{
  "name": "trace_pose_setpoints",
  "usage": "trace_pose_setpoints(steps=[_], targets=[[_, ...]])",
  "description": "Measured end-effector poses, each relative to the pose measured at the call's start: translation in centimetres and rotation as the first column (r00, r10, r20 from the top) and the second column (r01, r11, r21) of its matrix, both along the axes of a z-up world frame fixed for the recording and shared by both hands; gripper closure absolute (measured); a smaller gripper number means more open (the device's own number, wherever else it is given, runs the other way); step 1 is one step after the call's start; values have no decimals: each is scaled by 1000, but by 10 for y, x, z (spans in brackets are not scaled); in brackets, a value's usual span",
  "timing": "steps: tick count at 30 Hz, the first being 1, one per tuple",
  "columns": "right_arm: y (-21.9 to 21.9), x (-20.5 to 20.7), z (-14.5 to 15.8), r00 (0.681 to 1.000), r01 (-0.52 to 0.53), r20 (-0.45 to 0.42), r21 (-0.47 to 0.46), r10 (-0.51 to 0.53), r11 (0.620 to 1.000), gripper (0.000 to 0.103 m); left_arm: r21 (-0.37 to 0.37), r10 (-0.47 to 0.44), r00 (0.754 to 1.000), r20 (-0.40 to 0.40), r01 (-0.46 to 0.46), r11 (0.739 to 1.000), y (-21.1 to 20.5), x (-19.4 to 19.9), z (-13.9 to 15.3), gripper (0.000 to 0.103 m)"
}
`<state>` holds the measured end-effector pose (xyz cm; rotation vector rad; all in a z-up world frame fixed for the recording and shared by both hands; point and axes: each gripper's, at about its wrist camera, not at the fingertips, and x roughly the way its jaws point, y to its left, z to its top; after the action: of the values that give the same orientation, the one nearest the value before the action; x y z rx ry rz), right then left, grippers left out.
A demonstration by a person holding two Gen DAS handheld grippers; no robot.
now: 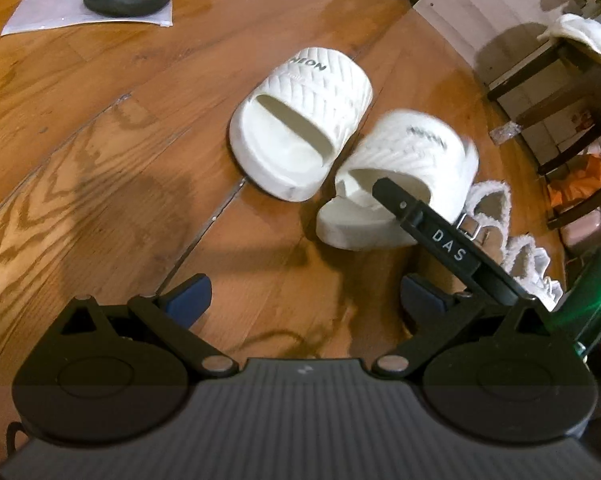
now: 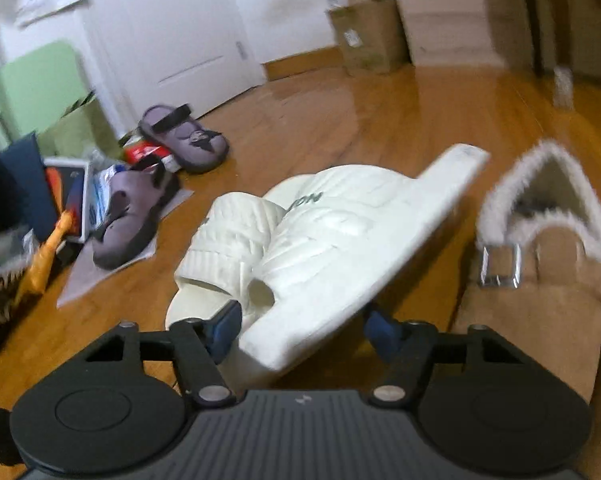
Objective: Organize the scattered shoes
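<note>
**Item 1: tilted white slide** [image 2: 340, 240]. It sits in my right claw [image 2: 302, 320], canted with one edge of the sole raised and its heel end low, near the floor [image 1: 100, 160]. One finger reaches into the foot opening and the other sits beneath the sole, so the claw reads as clamped across the footbed. The strap blocks any grip from the side, which I judge to be why it is held this way. The picture is smeared, so I cannot swear to pad contact.

**Item 2: flat white slide** [image 1: 300, 120]. It lies sole-down on the floor just beside item 1, strap up. It looks like the mate, and the held slide leans toward it, probably to make a pair.

**Item 3: left claw** [image 1: 306, 298]. Its fingers are apart and hold nothing. It hovers over bare boards short of both slides, kept clear so it does not crowd the right one.

**Item 4: fur-lined slipper** [image 2: 548, 264]. It sits on the floor next to item 1, buckle showing, not yet sorted.

**Item 5: purple shoes** [image 2: 184, 140]. There are two of them, well apart from the slides and near clutter by the door. They are not set side by side.
</note>
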<state>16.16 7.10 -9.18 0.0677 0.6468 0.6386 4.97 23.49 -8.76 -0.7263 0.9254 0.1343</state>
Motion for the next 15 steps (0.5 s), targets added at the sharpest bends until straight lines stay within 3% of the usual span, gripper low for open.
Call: trace_pose_setpoints(steps=[2,3,5,6,8,9,11,13,14,15], targets=[[-7,-2,3,1000,-18,12,45,18,999,55,1,-8,1000,-1,8,1000,-2,2,0,0],[-18,5,-1,998,21,-53,100,-16,995,57,1,-12,1000,-1,12,1000,-3,3,0,0],[-37,25,-14,972,103,-227,188,-59,977,37,8,-24,1000,-3,24,1000,-7,5,0,0],[-44,34,-21,946,139,-316,180,-77,974,43,11,-32,999,-5,32,999,-8,6,0,0],[-50,22,-11,955,137,-283,144,-92,980,28,20,-54,998,-17,55,998,-13,10,-1,0],[-58,-5,5,972,145,-204,128,-117,981,11,22,-62,998,-22,63,998,-14,11,-1,0],[-76,-50,28,975,212,-88,94,-204,973,11,9,-80,997,-5,80,997,-17,14,1,0],[-98,-88,41,947,322,-9,64,-322,945,0,-18,-89,996,24,89,996,-21,15,6,0],[-106,-97,42,935,353,-1,67,-354,933,0,-16,-95,995,31,96,995,-25,16,8,0],[-124,-114,42,905,425,-3,72,-426,902,0,-8,-108,994,34,108,994,-30,16,11,0]])
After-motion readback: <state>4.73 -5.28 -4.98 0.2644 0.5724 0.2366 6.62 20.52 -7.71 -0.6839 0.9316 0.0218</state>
